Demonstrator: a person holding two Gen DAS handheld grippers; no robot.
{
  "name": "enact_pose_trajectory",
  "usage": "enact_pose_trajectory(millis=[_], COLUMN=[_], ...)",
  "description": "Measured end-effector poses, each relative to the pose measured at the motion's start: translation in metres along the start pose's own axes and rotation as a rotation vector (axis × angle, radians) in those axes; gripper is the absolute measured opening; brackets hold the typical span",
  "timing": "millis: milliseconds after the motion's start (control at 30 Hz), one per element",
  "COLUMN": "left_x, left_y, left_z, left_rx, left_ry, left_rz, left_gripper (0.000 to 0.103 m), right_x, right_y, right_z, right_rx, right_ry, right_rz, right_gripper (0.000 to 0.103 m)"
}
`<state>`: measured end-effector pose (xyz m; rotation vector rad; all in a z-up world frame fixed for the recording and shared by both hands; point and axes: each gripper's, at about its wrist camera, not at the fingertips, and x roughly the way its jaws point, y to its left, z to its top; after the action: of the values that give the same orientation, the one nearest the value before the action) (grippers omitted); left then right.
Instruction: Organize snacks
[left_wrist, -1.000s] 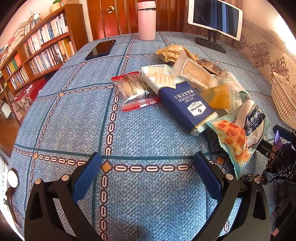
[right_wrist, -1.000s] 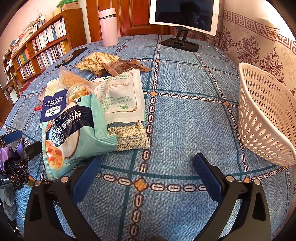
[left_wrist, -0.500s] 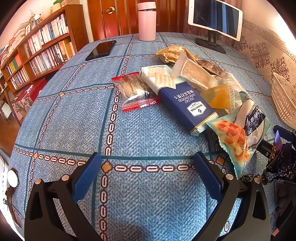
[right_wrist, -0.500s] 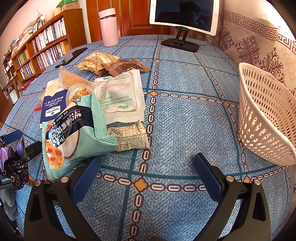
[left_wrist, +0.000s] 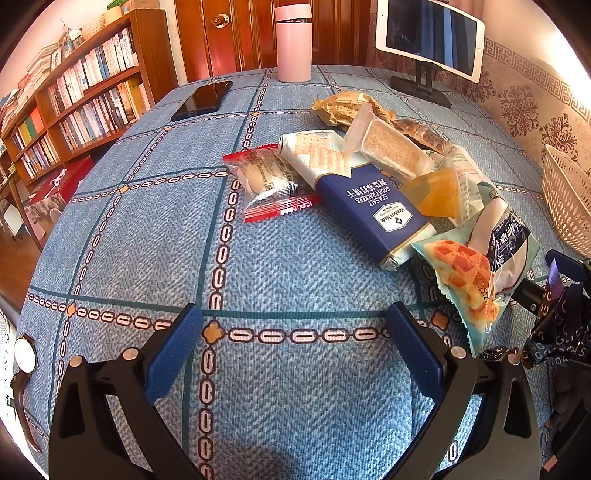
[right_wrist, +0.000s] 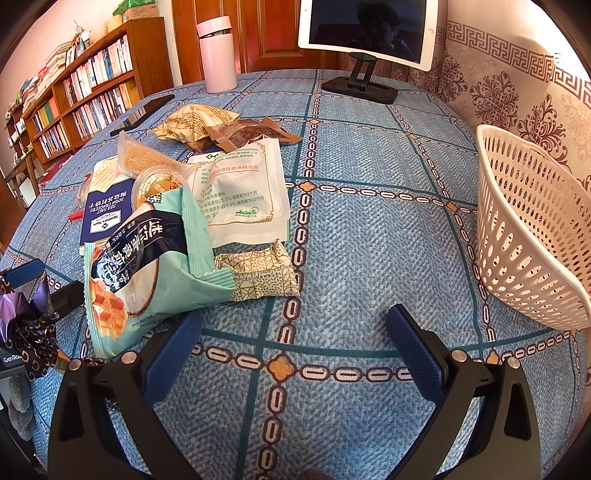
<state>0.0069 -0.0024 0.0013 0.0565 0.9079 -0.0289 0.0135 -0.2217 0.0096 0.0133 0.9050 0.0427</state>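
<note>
A pile of snack packs lies on the blue tablecloth. It includes a navy soda cracker box (left_wrist: 373, 214) (right_wrist: 105, 218), a red-edged pastry pack (left_wrist: 267, 182), a teal bag (left_wrist: 480, 266) (right_wrist: 147, 258), a white pouch (right_wrist: 243, 192) and a small patterned pack (right_wrist: 262, 275). A white plastic basket (right_wrist: 528, 229) (left_wrist: 565, 199) stands at the right. My left gripper (left_wrist: 293, 332) is open and empty, short of the pile. My right gripper (right_wrist: 295, 332) is open and empty, between the teal bag and the basket.
A pink flask (left_wrist: 294, 40) (right_wrist: 217, 55), a black phone (left_wrist: 203, 99) and a tablet on a stand (right_wrist: 365, 33) stand at the far end of the table. A bookshelf (left_wrist: 74, 103) is at the left. A wristwatch (left_wrist: 24, 360) lies near the left edge.
</note>
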Motion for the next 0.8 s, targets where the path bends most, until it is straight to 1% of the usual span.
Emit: enact_pose_trajectory(millis=[467,567,800], left_x=[0.0,0.0,0.0], left_y=[0.0003,-0.0001,0.0008], left_z=[-0.0005,-0.0006,0.0001], left_rx=[0.0,0.001,0.0], left_ry=[-0.001,-0.001,-0.002], left_rz=[-0.001,0.001,0.0], left_gripper=[0.1,0.1,0.1], right_x=[0.0016,0.002,0.0021], right_y=[-0.0027,-0.0023,-0.002], right_z=[0.0006,0.0063,0.004], right_rx=[-0.005,-0.006,-0.009], right_ry=[0.011,0.017,0.022], right_rz=[0.004,0.006,0.012], right_gripper=[0.098,0.098,0.098])
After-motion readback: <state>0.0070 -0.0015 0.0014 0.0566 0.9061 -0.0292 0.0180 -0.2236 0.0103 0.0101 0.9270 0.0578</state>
